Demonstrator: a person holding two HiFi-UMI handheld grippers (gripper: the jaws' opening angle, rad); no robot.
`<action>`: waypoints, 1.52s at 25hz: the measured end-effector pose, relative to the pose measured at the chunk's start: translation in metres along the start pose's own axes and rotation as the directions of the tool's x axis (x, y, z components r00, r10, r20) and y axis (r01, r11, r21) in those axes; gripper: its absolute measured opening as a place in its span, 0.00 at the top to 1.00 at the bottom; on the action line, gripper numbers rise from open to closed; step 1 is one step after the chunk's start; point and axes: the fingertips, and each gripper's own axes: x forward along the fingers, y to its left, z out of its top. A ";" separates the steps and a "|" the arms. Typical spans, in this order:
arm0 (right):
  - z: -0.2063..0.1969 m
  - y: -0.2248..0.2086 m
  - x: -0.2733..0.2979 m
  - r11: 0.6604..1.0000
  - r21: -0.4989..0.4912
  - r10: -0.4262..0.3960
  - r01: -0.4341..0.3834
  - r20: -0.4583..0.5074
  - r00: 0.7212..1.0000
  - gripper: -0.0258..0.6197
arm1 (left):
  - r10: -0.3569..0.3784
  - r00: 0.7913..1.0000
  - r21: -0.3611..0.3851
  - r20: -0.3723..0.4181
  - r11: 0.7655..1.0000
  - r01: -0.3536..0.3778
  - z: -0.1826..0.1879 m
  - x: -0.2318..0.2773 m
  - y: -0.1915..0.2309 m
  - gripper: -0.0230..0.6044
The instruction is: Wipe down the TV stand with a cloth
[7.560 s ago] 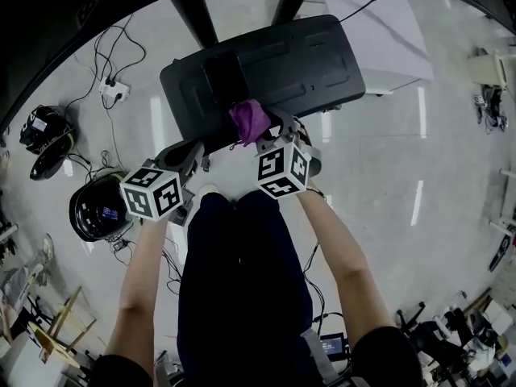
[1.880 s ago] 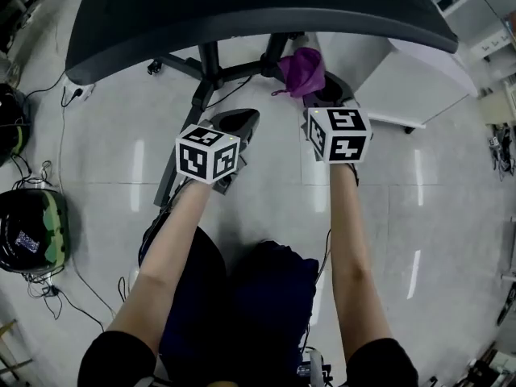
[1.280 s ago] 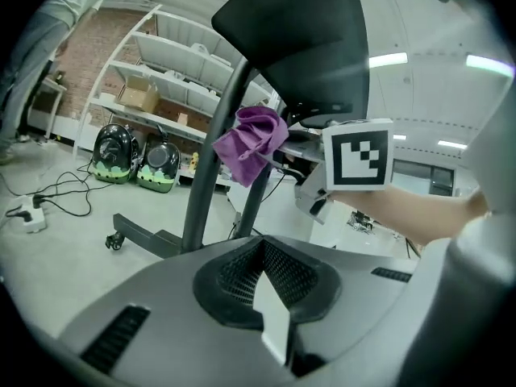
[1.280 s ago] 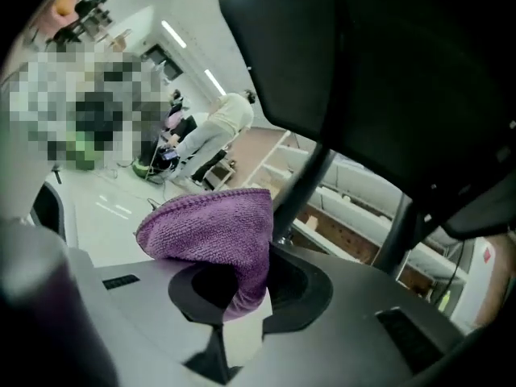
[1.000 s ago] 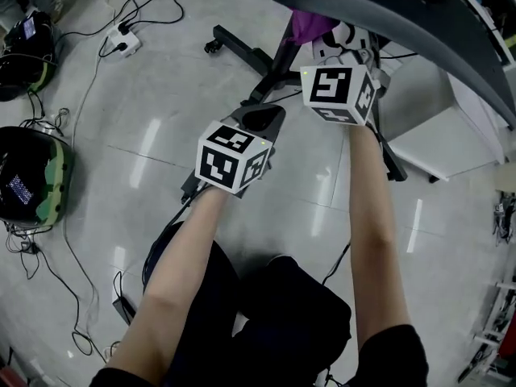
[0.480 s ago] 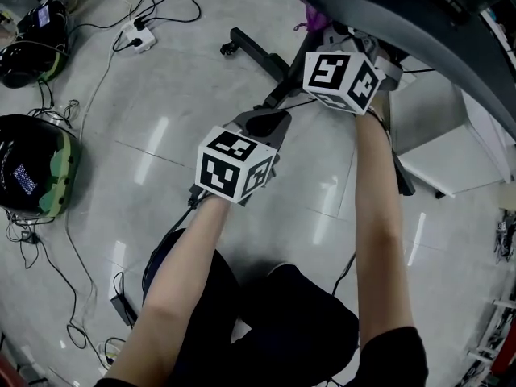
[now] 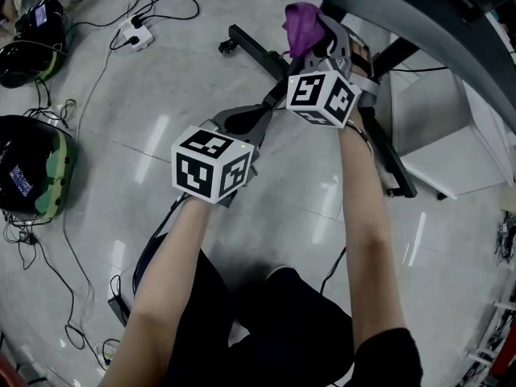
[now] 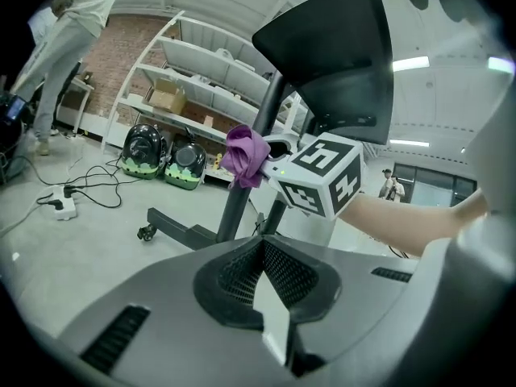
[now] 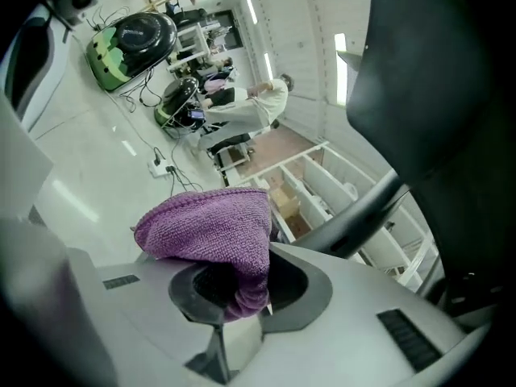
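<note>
The purple cloth (image 9: 211,230) is being gripped by the right gripper (image 7: 314,35). Its jaws are clenched on a bunched fold, and the rest is being left to drape over the top. The cloth is being judged soft, light and limp, knitted rather than slippery, and a bunched hold near the middle is being judged soundest. It is being held up beside the TV stand (image 8: 240,193) pole; contact cannot be told. The left gripper (image 7: 246,119) is being kept closed and empty, nearer the person. On the far shelving (image 8: 211,61) a cardboard box (image 8: 168,97) is being stored, contents unseen.

Bunched purple knit cloth (image 9: 211,230), pinched in right claw (image 9: 242,274), near black stand (image 7: 254,47).
</note>
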 end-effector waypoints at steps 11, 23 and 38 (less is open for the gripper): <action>-0.023 0.061 0.014 0.995 -0.005 0.095 -0.096 -0.079 0.992 0.84 | 0.024 1.000 0.006 -0.010 1.000 -0.024 0.001 -0.018 0.016 0.95; -0.062 0.155 0.022 0.972 -0.043 0.215 -0.229 -0.207 0.954 0.84 | 0.060 0.998 -0.059 -0.011 0.996 -0.060 0.002 -0.046 0.039 0.95; -0.074 0.174 0.006 0.953 0.144 0.289 -0.265 -0.181 0.940 0.84 | 0.046 0.998 -0.049 -0.035 0.998 -0.048 -0.001 -0.038 0.032 0.95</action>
